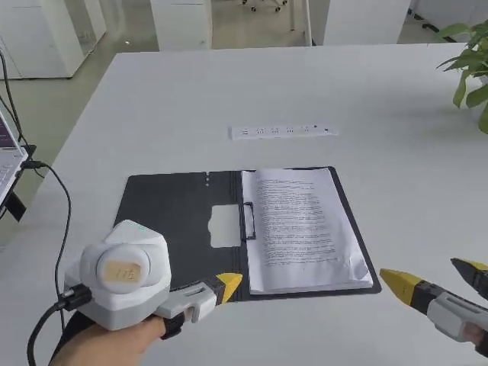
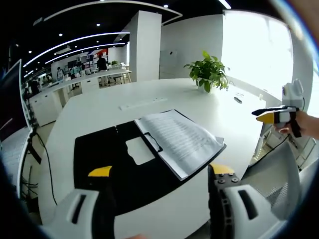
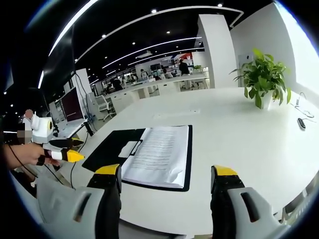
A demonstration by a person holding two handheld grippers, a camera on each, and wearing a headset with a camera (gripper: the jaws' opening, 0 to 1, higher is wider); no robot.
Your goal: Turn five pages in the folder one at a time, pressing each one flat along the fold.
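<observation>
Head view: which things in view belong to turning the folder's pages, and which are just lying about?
For the job: folder, stack of pages, left gripper, right gripper.

Lying about: power strip, plant, laptop.

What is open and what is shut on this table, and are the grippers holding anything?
folder: open, lying flat on the table.
pages: stacked flat on the folder's right half, none lifted.
left hand-held gripper: open, holding nothing.
right hand-held gripper: open, holding nothing.
power strip: lying flat beyond the folder, no plugs seen in it.
</observation>
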